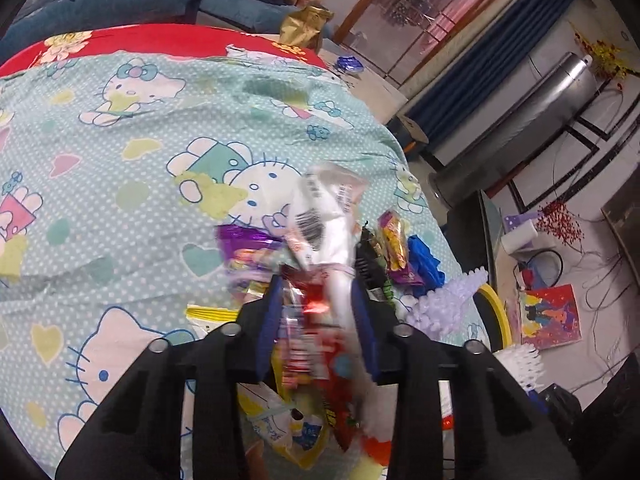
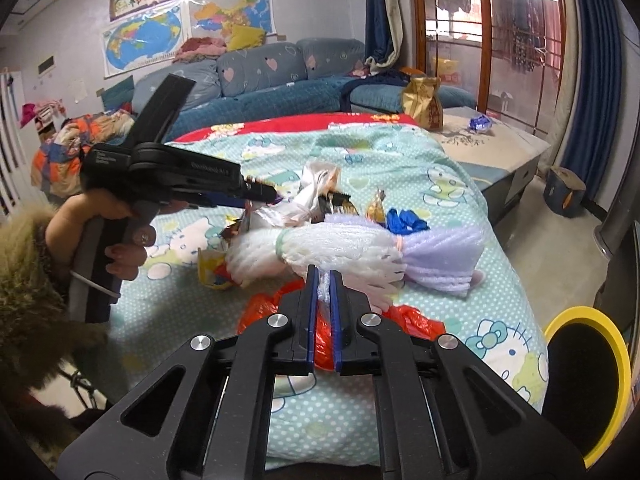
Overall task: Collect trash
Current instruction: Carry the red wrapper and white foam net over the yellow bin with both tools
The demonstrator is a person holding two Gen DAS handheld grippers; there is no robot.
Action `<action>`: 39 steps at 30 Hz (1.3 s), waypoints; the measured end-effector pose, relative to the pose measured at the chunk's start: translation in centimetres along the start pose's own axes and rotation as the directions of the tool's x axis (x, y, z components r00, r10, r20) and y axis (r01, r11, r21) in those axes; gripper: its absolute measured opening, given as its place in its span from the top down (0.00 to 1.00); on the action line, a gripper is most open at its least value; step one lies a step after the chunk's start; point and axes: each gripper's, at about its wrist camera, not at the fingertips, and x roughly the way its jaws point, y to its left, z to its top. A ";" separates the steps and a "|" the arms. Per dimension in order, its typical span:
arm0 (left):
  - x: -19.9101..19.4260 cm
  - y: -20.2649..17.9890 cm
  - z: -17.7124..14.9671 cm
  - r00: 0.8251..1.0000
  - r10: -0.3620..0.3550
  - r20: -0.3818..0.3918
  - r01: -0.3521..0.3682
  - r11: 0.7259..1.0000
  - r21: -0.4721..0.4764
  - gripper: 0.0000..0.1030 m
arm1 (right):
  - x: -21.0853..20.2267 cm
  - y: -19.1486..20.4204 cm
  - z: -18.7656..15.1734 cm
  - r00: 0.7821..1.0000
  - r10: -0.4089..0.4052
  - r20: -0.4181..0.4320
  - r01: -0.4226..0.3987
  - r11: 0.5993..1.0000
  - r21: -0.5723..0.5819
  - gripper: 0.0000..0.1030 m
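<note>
The left gripper is lifted over the bed, jaws clamped on a crumpled white wrapper. The right gripper has its jaws clamped on white foam netting.

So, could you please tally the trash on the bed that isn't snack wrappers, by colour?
White foam net: 1
Purple foam net: 1
Blue crumpled plastic: 1
Orange-red plastic bag: 1
Total: 4

black hand-held gripper, blue pads, silver screws.
</note>
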 end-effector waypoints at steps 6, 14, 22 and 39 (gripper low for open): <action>-0.3 -1.5 -0.1 1.000 0.021 -0.005 -0.021 0.996 0.082 0.85 | -0.9 0.0 0.4 0.999 -0.007 0.036 0.007 1.000 0.000 0.98; -2.3 -2.6 -0.3 0.999 0.017 0.049 -0.023 0.992 0.124 0.91 | -2.7 -0.7 1.1 0.995 -0.034 0.099 0.031 0.999 0.031 0.98; -5.7 -6.1 0.1 0.989 -0.046 0.143 0.021 0.985 0.169 0.91 | -5.0 -2.6 1.2 0.983 -0.106 0.148 0.094 0.992 0.083 0.98; -2.8 -18.5 -1.6 0.977 -0.178 0.116 0.134 0.941 0.311 0.91 | -9.6 -8.6 -2.2 0.929 -0.335 0.160 0.302 0.933 0.196 0.98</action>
